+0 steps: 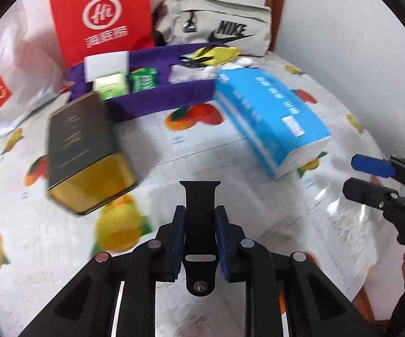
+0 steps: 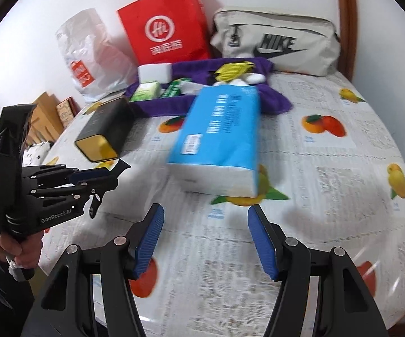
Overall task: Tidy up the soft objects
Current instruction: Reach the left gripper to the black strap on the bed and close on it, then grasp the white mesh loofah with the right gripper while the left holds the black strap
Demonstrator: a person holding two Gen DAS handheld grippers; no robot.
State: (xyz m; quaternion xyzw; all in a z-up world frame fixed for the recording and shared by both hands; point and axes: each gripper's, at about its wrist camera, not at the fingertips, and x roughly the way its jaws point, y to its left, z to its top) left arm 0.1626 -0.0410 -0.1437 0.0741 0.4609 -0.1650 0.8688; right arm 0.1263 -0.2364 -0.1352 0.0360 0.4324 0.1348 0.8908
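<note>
The left tongs (image 1: 199, 241) pinch a black strap (image 1: 200, 210) tight, while the right tongs (image 2: 205, 238) gape with nothing in them just behind the blue tissue pack (image 2: 219, 143), which lies on the bed (image 2: 328, 196) pointing away toward the purple tray (image 2: 160, 105).

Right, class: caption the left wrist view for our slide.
Left gripper shut on a black strap, facing the purple organizer and blue tissue pack.

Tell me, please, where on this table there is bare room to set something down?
Free: the fruit-print cloth right of the blue tissue pack, and the near strip between the pack and the right gripper. A narrower lane runs between the pack and the dark box. Crowded: the back, around the purple organizer.
</note>
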